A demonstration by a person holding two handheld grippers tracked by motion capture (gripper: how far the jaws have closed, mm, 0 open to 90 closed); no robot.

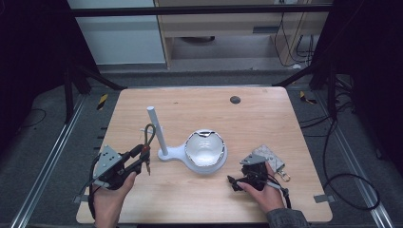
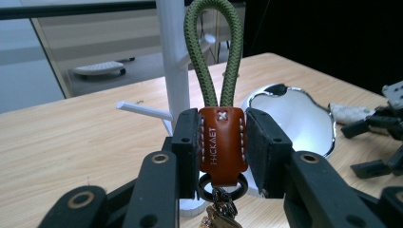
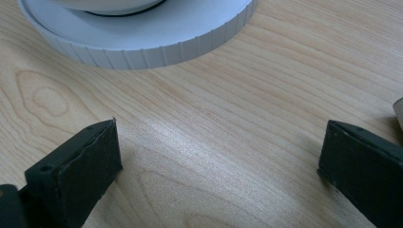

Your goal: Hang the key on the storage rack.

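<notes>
Two grippers: one in each hand, both low over the wooden table (image 1: 266, 118).
Left gripper (image 2: 222, 142): jaws clamped on the brown leather tab of a key fob (image 2: 222, 145), pads pressing both its sides.
Fob loop: green cord rises upright from between the jaws; keys dangle below them.
Beyond left jaws: white stand (image 2: 172, 57) just behind the loop, shiny bowl (image 2: 292, 118) farther right.
Right gripper (image 3: 218, 156): jaws wide apart, bare table between them.
Ahead of right jaws: the stand's round white base.
Beside right gripper: grey patterned pouch (image 1: 270, 156).
</notes>
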